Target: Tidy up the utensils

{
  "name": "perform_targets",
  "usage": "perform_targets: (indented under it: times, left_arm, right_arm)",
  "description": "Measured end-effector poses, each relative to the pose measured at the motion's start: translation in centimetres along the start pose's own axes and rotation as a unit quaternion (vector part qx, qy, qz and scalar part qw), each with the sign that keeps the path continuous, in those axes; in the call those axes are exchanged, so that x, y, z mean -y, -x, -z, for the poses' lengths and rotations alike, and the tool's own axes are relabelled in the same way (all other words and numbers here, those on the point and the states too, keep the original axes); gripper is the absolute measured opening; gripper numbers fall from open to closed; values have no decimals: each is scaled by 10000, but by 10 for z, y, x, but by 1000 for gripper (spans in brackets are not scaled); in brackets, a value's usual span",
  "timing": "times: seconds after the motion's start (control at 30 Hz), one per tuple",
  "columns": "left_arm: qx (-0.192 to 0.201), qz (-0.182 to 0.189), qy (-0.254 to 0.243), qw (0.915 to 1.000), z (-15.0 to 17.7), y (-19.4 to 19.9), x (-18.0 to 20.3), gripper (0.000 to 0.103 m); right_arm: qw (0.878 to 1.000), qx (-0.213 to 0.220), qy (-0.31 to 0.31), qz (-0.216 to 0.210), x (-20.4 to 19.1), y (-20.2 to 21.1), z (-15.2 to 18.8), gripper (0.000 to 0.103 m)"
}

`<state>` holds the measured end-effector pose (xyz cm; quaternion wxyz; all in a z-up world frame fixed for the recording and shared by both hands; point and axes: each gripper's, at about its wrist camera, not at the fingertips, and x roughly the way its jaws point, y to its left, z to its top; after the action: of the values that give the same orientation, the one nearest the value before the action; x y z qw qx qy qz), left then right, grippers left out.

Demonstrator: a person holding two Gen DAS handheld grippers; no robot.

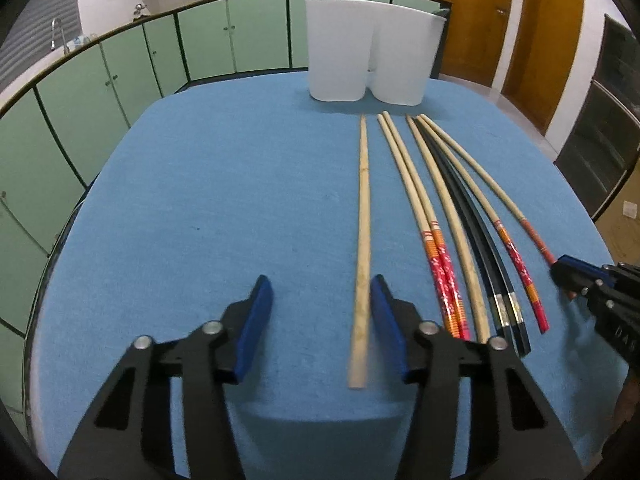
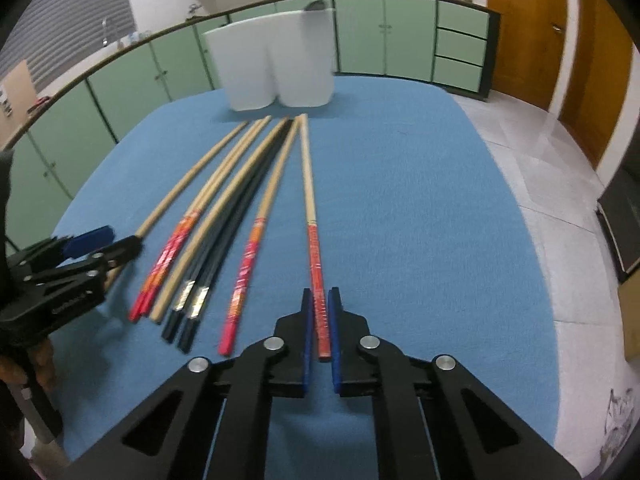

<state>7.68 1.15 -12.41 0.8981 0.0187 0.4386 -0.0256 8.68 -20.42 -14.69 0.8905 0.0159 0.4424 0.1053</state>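
Nearest the white holder [image 2: 272,68], the right hand-held gripper [image 2: 320,320] was clamped on a red-handled chopstick [image 2: 316,264]; the left hand-held gripper [image 1: 320,312] was spread around a plain chopstick [image 1: 362,240].

Embossed lettering on hand-held gripper [image 2: 120,246], illegible

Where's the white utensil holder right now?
The white utensil holder stands at the table's far edge, just beyond the chopstick tips, upper middle in both wrist views.

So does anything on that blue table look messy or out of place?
Mostly no. The chopsticks lie loose in a rough fan on the blue table, patterned, plain and black ones mixed together rather than sorted, and none is in the white holder yet. Nothing looks spilled or broken.
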Motion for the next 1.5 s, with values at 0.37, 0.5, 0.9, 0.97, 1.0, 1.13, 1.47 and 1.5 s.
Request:
perform_targets:
  times: [0.37,0.5,0.9,0.97,1.0,1.13,1.47,1.5]
  left_arm:
    - [-47,-182,199,9996,4,6,3,6]
    - [-22,-258,426,9988,2,5,-5,6]
    - [177,4,401,9990,-9,2,-11,51]
    - [252,34,351,9991,-1,9,-12,51]
    - [282,28,345,9990,2,11,-14,50]
    - [317,20,370,9988,11,18,-19,49]
    - [156,70,294,9994,11,13,-16,47]
    - [151,67,290,9994,12,13,-16,46]
  right_arm:
    - [9998,-9,-212,45,7,7,5,6]
    - [9992,18,-379,86,14,7,4,6]
    - [9984,339,-362,-257,19,11,-1,11]
    - [9987,415,-201,-220,19,20,9,11]
    - [9988,427,-164,-193,19,24,13,12]
    - [9986,338,-288,-303,24,27,25,12]
    - [9984,350,-214,-401,16,19,21,14]
    - [9984,351,-218,-399,17,18,20,14]
